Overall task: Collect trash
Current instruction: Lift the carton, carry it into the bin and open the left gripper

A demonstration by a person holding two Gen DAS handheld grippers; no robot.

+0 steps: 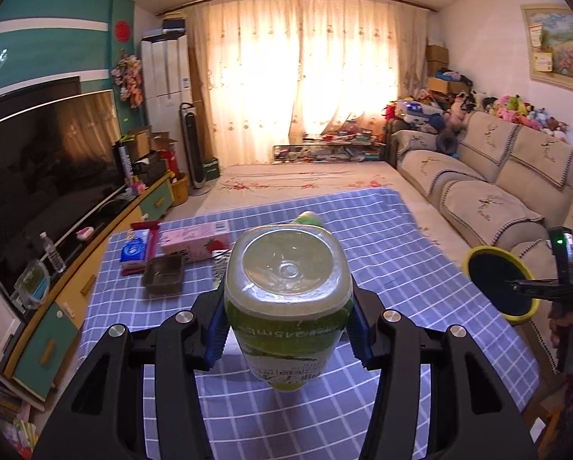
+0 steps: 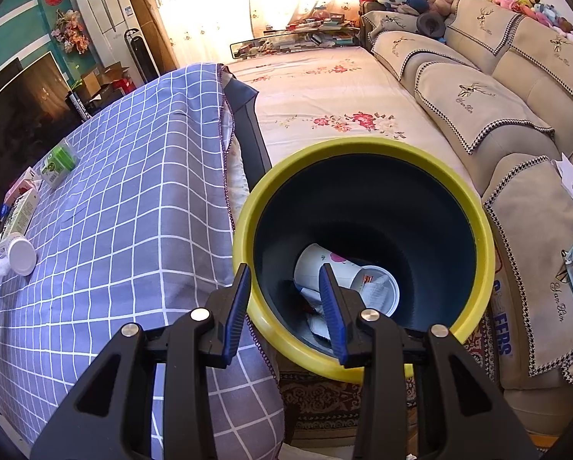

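**Left gripper holds bottle over table; right gripper clamps bin rim**

The left gripper (image 1: 288, 320) is closed on a green-labelled plastic bottle (image 1: 289, 299), one blue pad pressing each side of its body. The bottle's base faces the camera and it hangs above the blue checked tablecloth (image 1: 382, 237), clear of the surface.

The right gripper (image 2: 286, 308) is narrowly open, its fingers straddling the near rim of the yellow-rimmed bin (image 2: 363, 230): one finger outside, one inside the dark interior. Whether the pads actually press the rim cannot be told. The bin stands just beside the table's edge, between table and sofa (image 2: 497, 88). Inside it lie a white paper cup (image 2: 317, 264) with a pink mark and a round white container (image 2: 380, 291).

On the table remain a pink carton (image 1: 194, 243), a blue tissue packet (image 1: 135, 249), a dark tray (image 1: 163, 274), a green box (image 2: 58, 165) and a white-capped item (image 2: 20, 255).
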